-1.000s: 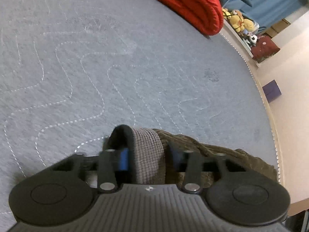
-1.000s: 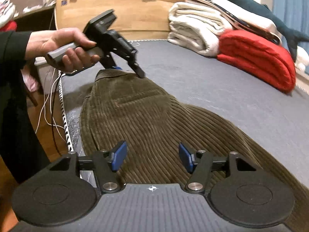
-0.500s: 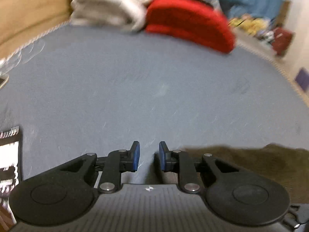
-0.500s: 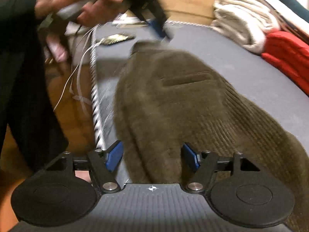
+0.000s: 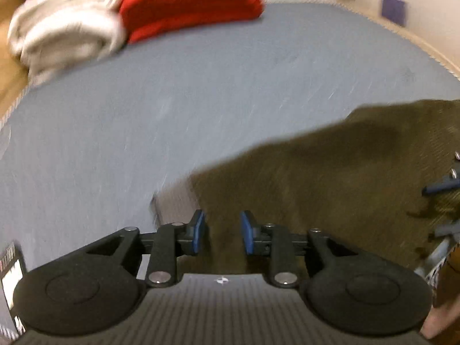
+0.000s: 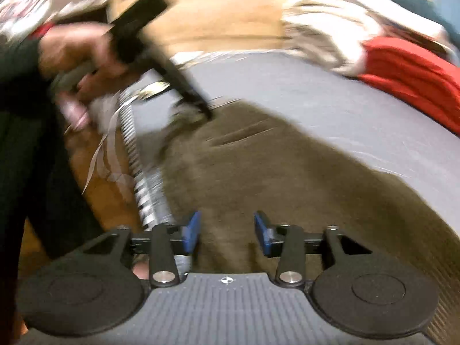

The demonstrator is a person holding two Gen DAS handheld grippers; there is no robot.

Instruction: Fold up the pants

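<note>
Item 1, left gripper [image 5: 221, 235]: I hold it low over the waist end of the pants [image 5: 330, 189]. Its blue pads [image 5: 197, 231] stand apart and are spreading, olive fabric beneath the gap, nothing pinched that I can see. My guess is that I am lining it up on the waistband edge for a fresh grip.

Item 2, right gripper [image 6: 227, 233]: jaws parted but drawing together, corduroy under the gap, pads not yet pressing on it. It sits at the edge of the garment nearest me, likely so both corners can lift as one.

Item 3, pants: olive corduroy, lying flat on the grey mattress [image 5: 230, 92] along its near edge, a slit pocket [image 6: 241, 135] facing up. The fold looks not yet begun.

Item 4, surroundings: a red quilt [image 5: 189, 3] and a white folded blanket [image 5: 63, 34], stacked well apart from the pants at the far end, out of the working area.

Containers: none in view.
</note>
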